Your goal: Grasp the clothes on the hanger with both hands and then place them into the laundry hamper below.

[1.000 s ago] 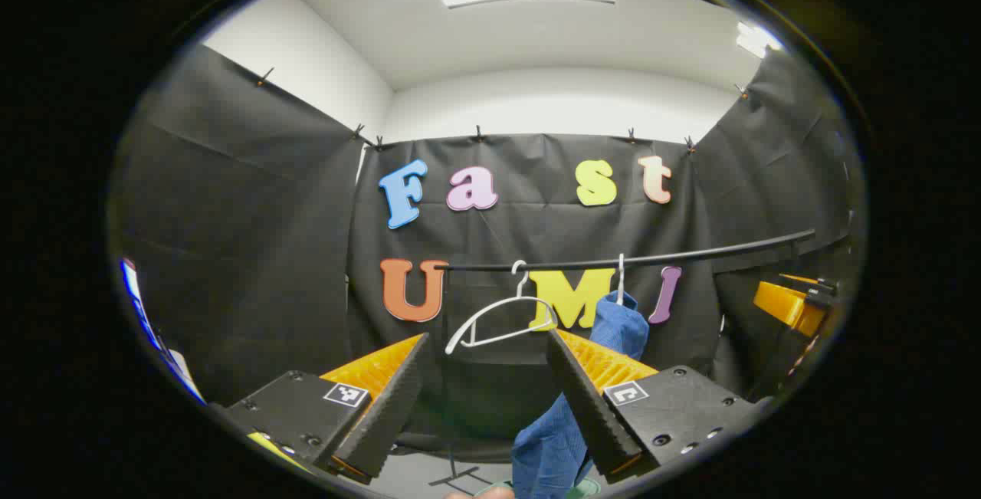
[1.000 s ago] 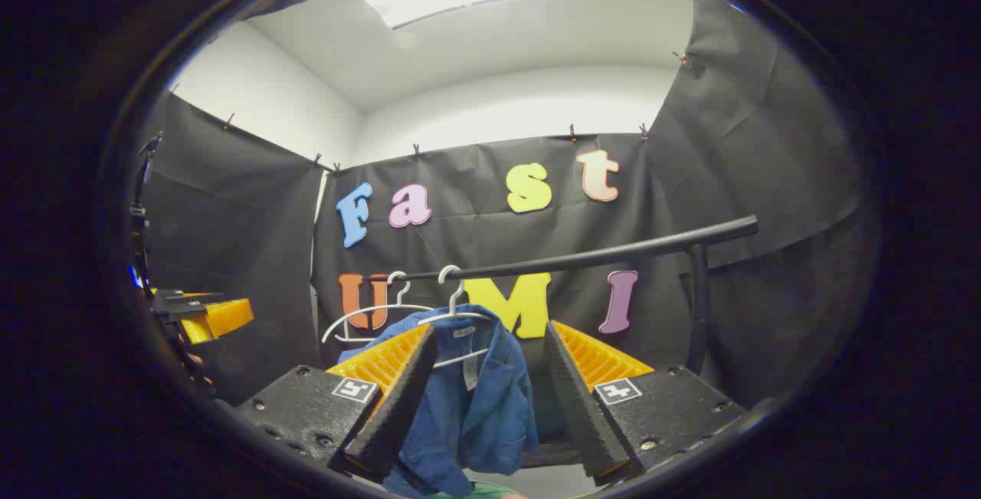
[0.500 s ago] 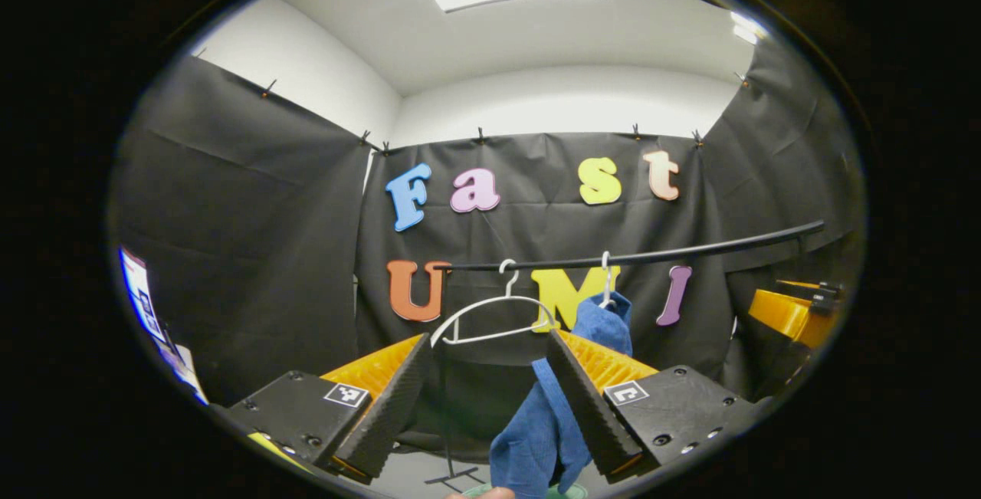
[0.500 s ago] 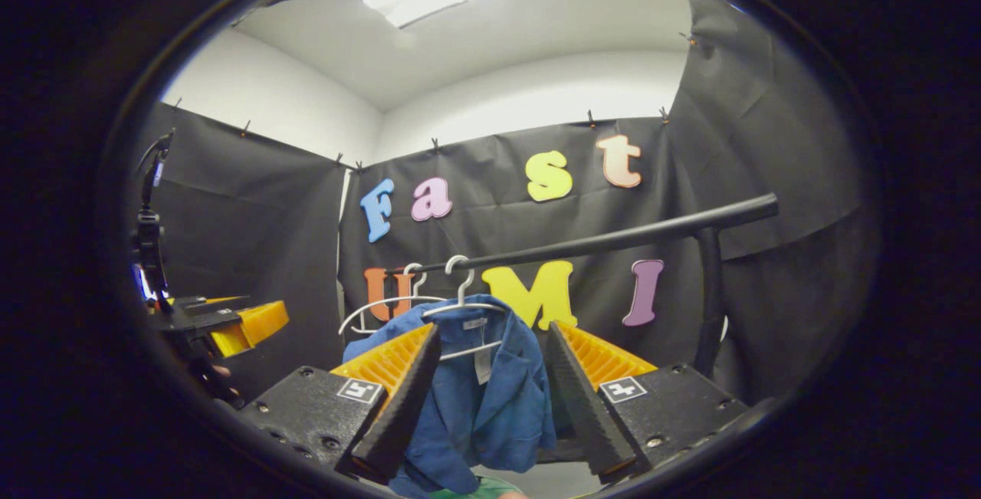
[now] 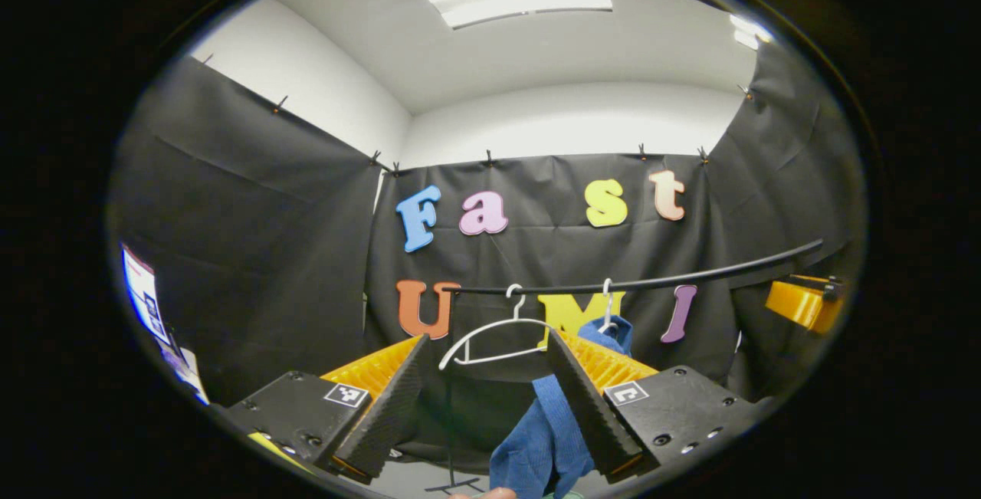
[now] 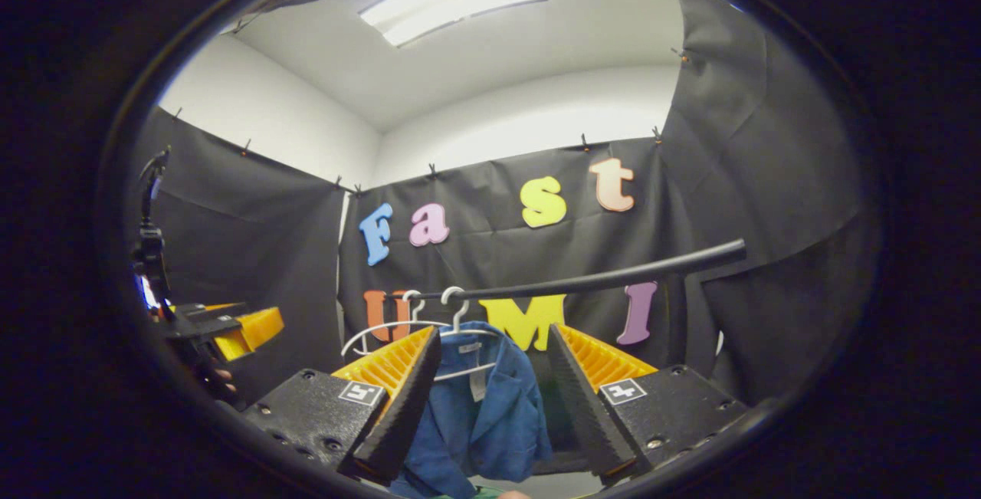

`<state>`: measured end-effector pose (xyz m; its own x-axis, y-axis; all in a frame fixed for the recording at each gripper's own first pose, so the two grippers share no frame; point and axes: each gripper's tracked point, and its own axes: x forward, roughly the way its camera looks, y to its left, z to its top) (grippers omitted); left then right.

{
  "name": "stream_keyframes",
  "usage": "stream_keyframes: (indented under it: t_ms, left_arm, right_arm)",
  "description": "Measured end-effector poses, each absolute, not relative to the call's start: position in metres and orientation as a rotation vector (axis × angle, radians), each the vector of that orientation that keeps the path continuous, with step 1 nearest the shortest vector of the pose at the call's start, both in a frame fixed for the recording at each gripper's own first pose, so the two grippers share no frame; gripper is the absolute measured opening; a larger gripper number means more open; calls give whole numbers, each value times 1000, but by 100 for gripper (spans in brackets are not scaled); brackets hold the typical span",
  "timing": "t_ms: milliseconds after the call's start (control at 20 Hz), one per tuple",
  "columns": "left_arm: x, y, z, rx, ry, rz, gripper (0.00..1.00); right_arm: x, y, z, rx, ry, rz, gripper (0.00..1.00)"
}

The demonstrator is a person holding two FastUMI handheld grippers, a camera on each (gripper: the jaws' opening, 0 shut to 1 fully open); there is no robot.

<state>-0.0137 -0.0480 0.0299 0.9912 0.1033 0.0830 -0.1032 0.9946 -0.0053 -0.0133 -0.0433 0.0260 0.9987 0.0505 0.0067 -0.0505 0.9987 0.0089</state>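
Two white hangers hook over the black rail (image 5: 651,282) that runs across the far side of the booth. In the left gripper view the bare hanger (image 5: 498,334) sits to the left, and the blue garment (image 5: 548,426) hangs on the other one just to its right, seen almost edge-on and trailing down behind my right-hand finger. My left gripper (image 5: 483,399) is spread wide with nothing between its fingers; the garment is farther off than the fingertips, and I cannot tell how near. At the far right edge of that view the orange finger of my other gripper (image 5: 801,303) pokes in.

In the right gripper view the blue garment (image 6: 490,422) faces me more squarely, draped over its white hanger (image 6: 460,330), collar and a pale tag showing near the top. The empty hanger (image 6: 383,328) is just left of it on the same rail (image 6: 613,278). My right gripper (image 6: 490,399) is also wide apart and holds nothing; the cloth shows in the gap between the fingers, beyond them. Off to the left I see my left gripper (image 6: 230,328).

A sliver of green (image 6: 475,493) peeks out at the bottom edge beneath the garment; too little shows to tell what it is.
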Motion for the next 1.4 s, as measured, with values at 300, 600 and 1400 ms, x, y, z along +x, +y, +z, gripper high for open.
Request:
stream_keyframes:
  t_ms: [300,600,1400]
  left_arm:
    - [0,-103,2,-107,32,-64,100]
    - [19,-158,-28,-85,123,-193,100]
    - [114,-157,-105,-11,236,-216,94]
  right_arm:
    - [3,-53,1,9,37,-61,88]
    - [41,-51,-27,-40,73,-76,88]
    - [205,-17,-146,-28,172,-15,88]
